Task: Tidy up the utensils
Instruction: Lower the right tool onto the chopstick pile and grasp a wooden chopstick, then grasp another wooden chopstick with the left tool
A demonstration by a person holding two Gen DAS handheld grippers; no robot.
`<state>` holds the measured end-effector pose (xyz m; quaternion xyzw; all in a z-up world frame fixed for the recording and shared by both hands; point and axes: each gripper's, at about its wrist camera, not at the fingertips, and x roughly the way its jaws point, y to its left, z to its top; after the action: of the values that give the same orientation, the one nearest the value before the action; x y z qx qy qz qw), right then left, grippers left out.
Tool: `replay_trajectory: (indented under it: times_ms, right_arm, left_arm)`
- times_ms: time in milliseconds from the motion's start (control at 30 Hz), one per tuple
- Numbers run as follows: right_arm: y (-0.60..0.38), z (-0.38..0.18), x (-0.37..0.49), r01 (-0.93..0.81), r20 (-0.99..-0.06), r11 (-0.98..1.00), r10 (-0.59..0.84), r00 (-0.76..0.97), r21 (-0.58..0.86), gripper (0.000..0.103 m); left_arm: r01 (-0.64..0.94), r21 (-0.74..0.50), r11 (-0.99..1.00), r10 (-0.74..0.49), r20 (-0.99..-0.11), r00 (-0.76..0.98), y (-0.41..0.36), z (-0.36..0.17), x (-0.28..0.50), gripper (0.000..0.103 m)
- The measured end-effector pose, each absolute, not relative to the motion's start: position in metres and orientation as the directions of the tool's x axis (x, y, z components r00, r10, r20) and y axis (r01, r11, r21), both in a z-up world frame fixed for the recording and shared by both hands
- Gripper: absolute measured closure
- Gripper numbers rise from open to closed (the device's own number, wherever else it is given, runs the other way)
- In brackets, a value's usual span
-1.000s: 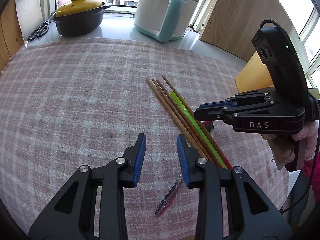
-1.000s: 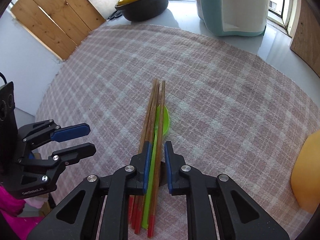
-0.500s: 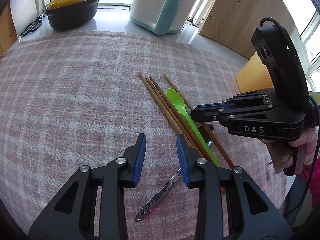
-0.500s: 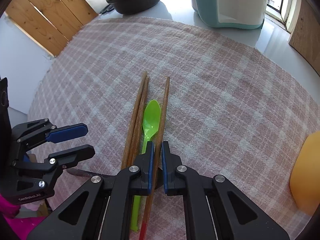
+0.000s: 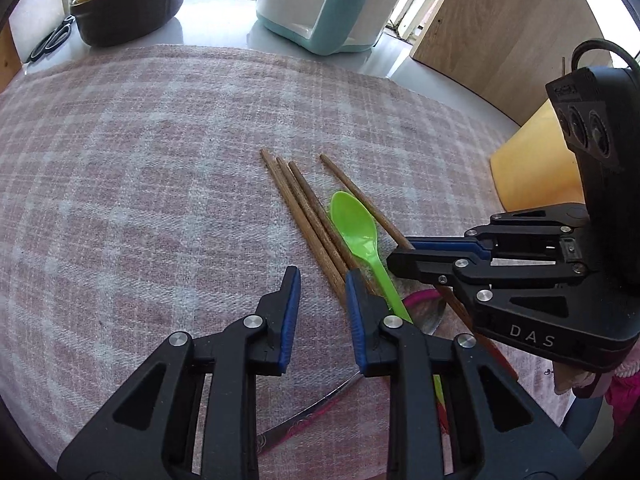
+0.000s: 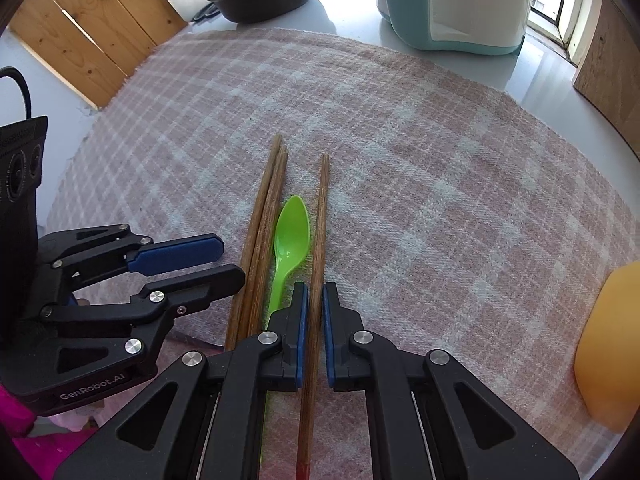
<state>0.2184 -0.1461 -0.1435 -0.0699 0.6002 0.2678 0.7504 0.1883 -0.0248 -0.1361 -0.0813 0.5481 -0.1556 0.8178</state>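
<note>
The right hand-held gripper (image 6: 315, 304) has its pads nearly closed around a single chopstick (image 6: 320, 240), which lies just right of the green spoon (image 6: 291, 236). Three more chopsticks (image 6: 262, 236) lie just left of the spoon on the checked cloth (image 6: 440, 200). The left hand-held gripper (image 5: 320, 284) hovers open and holds nothing, near the spoon's handle.

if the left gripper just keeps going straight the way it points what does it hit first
Probably nothing but cloth: the left gripper points at bare plaid. The chopsticks and green spoon lie just off its right finger, so they might get brushed; depth is unclear.
</note>
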Motion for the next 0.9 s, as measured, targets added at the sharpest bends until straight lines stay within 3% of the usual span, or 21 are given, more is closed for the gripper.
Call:
replay_trajectory:
  times_ms: [833, 900]
  right_arm:
    - [-0.153, -0.142, 0.227, -0.469, -0.957, 0.873, 0.235, 0.168, 0.132, 0.099]
    - [-0.151, -0.143, 0.229, -0.472, -0.959, 0.873, 0.228, 0.167, 0.126, 0.099]
  left_arm:
    - [0.182, -0.18, 0.967, -0.236, -0.905, 0.355, -0.035, -0.134, 0.216, 0.083]
    - [0.193, -0.182, 0.964, -0.242, -0.904, 0.353, -0.032, -0.134, 0.215, 0.087]
